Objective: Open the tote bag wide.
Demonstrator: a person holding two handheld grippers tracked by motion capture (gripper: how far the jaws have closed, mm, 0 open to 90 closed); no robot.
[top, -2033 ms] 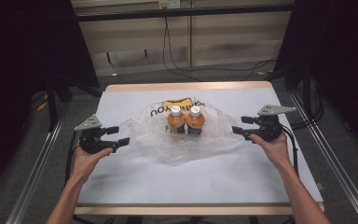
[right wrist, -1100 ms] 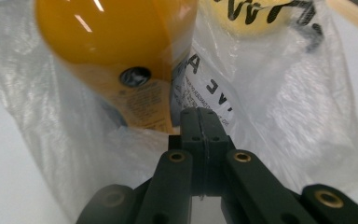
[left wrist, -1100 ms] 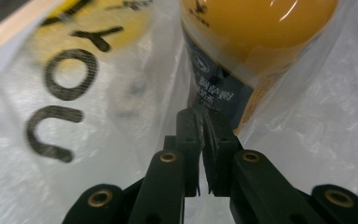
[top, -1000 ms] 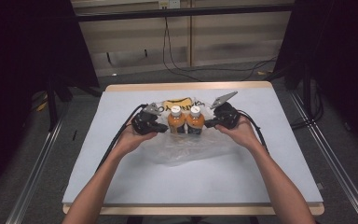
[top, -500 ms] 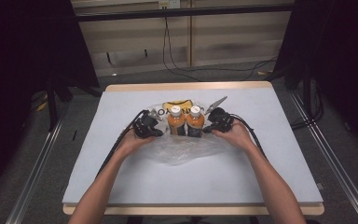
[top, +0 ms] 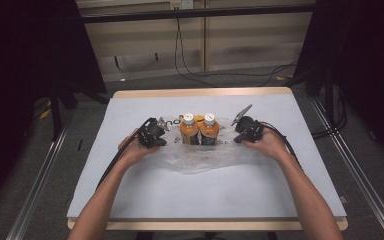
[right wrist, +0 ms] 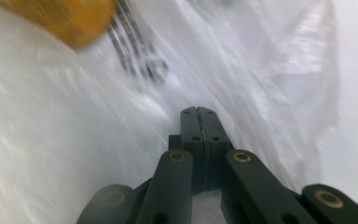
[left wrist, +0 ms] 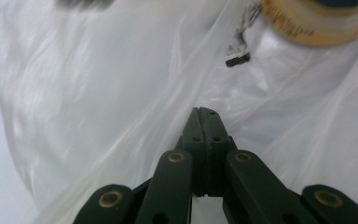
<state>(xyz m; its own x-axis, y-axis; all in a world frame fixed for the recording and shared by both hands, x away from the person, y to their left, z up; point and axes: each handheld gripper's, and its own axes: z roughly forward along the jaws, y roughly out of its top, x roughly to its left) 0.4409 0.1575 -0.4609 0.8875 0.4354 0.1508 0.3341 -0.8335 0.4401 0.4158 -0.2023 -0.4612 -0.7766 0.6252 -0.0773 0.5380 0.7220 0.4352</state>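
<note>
— Plastic bag, clear and crumpled, lies mid-table around two orange bottles. Where are your grippers?

— My left gripper and right gripper flank the bottles, one on each side. In each gripper view my jaws are pressed together over the film; whether they pinch it, I cannot tell.

black letters "no" on plastic bag
</note>
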